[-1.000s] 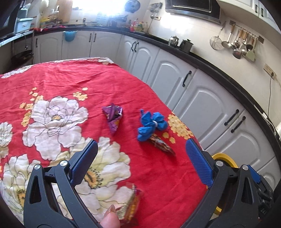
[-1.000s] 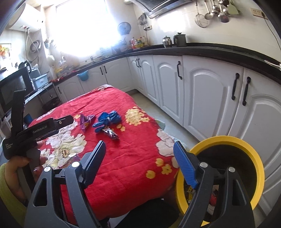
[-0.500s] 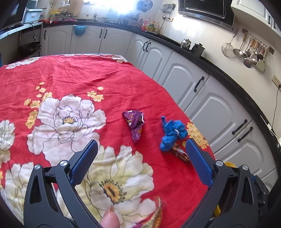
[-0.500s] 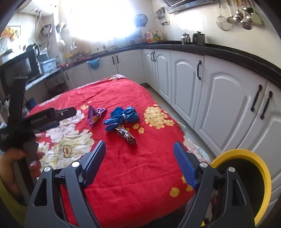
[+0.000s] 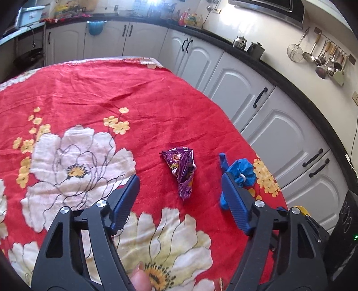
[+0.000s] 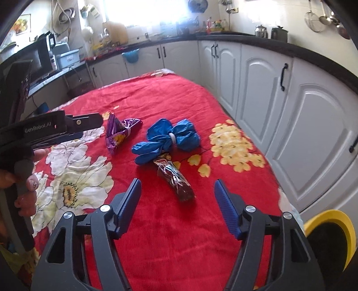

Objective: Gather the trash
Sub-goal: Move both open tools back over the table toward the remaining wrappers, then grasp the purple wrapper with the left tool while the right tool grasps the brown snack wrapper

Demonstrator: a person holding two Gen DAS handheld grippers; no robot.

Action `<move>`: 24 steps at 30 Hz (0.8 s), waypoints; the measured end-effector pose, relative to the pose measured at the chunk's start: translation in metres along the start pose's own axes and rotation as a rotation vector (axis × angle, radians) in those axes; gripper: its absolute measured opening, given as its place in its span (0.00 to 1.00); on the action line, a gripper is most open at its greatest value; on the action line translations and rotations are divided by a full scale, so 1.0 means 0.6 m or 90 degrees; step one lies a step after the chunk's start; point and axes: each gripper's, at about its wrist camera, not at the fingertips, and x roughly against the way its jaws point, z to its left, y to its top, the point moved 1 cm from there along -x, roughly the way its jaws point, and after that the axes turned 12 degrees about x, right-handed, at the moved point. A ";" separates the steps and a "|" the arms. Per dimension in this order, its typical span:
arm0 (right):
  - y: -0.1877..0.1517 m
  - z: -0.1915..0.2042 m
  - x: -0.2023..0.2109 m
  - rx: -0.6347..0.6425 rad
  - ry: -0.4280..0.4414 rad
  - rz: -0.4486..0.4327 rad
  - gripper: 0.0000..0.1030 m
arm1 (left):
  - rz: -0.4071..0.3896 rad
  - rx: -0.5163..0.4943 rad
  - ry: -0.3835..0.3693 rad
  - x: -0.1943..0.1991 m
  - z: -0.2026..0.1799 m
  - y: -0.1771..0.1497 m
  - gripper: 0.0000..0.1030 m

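**Both grippers over trash on red cloth**

My left gripper point(image 5: 180, 197) is closing, jaws apart, purple wrapper point(image 5: 181, 170) between them, untouched. My right gripper point(image 6: 177, 199) is closing too, dark foil wrapper point(image 6: 175, 179) between its jaws, not pinched. Blue glove bundle point(image 6: 170, 137) touches the foil wrapper. Yellow bin point(image 6: 331, 223) sits beside the table point(image 6: 179, 94).

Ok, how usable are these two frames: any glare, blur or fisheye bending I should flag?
Right wrist view: the window is blown out, washing out the counter below it; the wrappers stay sharp. Left wrist view: a glare patch on the wall, even light on the red cloth, purple wrapper crisp. Both views: strong fisheye bending of the cabinets, dark corners.
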 end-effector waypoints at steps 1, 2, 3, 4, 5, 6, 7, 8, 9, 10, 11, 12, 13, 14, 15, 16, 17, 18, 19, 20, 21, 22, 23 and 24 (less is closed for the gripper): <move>0.003 0.001 -0.009 0.005 0.002 0.006 0.61 | 0.010 0.002 -0.003 -0.010 0.000 0.002 0.60; 0.005 0.000 -0.016 0.007 0.001 0.010 0.61 | 0.014 0.003 -0.004 -0.015 -0.001 0.002 0.58; 0.006 0.000 -0.022 0.009 0.000 0.014 0.60 | 0.020 0.003 -0.004 -0.022 -0.002 0.003 0.58; 0.007 -0.001 -0.030 0.010 0.000 0.020 0.60 | 0.025 0.004 -0.004 -0.029 -0.002 0.004 0.58; 0.008 -0.003 -0.037 0.008 0.001 0.025 0.59 | 0.029 0.007 -0.004 -0.036 -0.003 0.005 0.57; 0.008 -0.004 -0.042 0.005 0.005 0.030 0.56 | 0.034 0.009 -0.005 -0.042 -0.005 0.006 0.55; 0.007 -0.006 -0.049 0.002 0.006 0.035 0.55 | 0.039 0.013 -0.006 -0.048 -0.005 0.006 0.54; 0.007 -0.007 -0.052 0.002 0.004 0.037 0.53 | 0.042 0.015 -0.007 -0.051 -0.005 0.006 0.54; 0.006 -0.007 -0.054 0.003 0.002 0.037 0.50 | 0.047 0.017 -0.007 -0.058 -0.006 0.006 0.54; 0.006 -0.007 -0.055 0.004 0.002 0.036 0.48 | 0.048 0.017 -0.005 -0.063 -0.005 0.007 0.53; 0.006 -0.006 -0.055 0.004 0.002 0.035 0.42 | 0.050 0.018 -0.004 -0.068 -0.006 0.007 0.52; 0.005 -0.006 -0.055 0.004 0.002 0.036 0.36 | 0.052 0.020 -0.003 -0.072 -0.007 0.007 0.51; 0.004 -0.004 -0.055 0.005 0.005 0.038 0.34 | 0.054 0.024 0.000 -0.078 -0.006 0.007 0.48; 0.002 -0.002 -0.054 0.009 0.010 0.038 0.29 | 0.055 0.025 0.002 -0.081 -0.005 0.007 0.48; 0.000 0.001 -0.053 0.014 0.011 0.037 0.27 | 0.055 0.026 0.004 -0.084 -0.005 0.005 0.44; -0.001 0.004 -0.052 0.021 0.010 0.036 0.26 | 0.053 0.027 0.007 -0.086 -0.003 0.005 0.39; -0.006 0.009 -0.049 0.030 0.011 0.035 0.23 | 0.052 0.028 0.009 -0.088 -0.002 0.004 0.37; -0.008 0.011 -0.047 0.033 0.012 0.034 0.20 | 0.052 0.028 0.011 -0.089 -0.001 0.005 0.33; -0.012 0.014 -0.043 0.034 0.014 0.032 0.19 | 0.052 0.028 0.012 -0.089 0.000 0.004 0.30; -0.015 0.015 -0.041 0.031 0.016 0.032 0.18 | 0.053 0.028 0.010 -0.090 0.001 0.004 0.28; -0.019 0.016 -0.037 0.024 0.020 0.030 0.18 | 0.055 0.026 0.010 -0.090 0.001 0.004 0.25; -0.023 0.017 -0.033 0.019 0.023 0.029 0.18 | 0.055 0.023 0.010 -0.090 0.001 0.003 0.25; -0.025 0.018 -0.030 0.017 0.025 0.028 0.18 | 0.055 0.020 0.010 -0.089 0.001 0.002 0.24; -0.029 0.019 -0.026 0.015 0.027 0.027 0.18 | 0.055 0.018 0.010 -0.088 0.001 0.000 0.23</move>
